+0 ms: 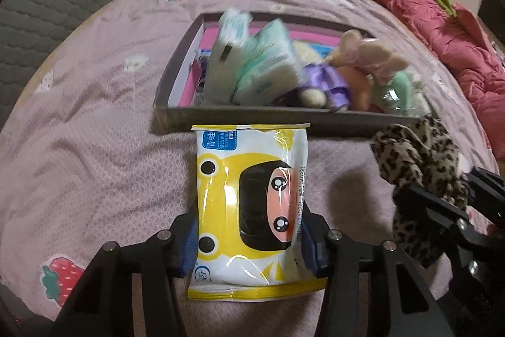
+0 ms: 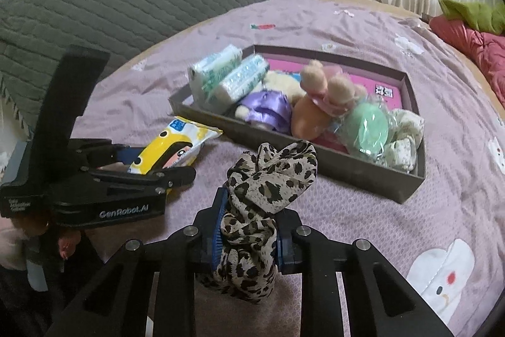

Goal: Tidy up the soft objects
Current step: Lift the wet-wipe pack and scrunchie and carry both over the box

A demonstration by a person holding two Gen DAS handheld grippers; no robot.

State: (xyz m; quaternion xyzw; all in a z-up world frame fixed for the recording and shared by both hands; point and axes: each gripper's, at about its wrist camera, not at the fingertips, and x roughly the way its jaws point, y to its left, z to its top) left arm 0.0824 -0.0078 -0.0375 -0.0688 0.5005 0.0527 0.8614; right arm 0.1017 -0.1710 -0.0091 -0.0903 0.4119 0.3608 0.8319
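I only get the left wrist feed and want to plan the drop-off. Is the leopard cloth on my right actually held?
Observer: Yes, the right gripper is shut on the leopard-print cloth, which bunches up above its pads.
Operator: Any spare room in the box?
Observer: The box shows bare pink floor at its far right corner, behind the green pouch.
Operator: And my wipes pack?
Observer: The left gripper has the yellow wipes pack between its fingers, near the box's left end.

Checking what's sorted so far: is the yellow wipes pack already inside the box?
No, the yellow wipes pack lies on the bedspread in front of the box, between the left gripper fingers.
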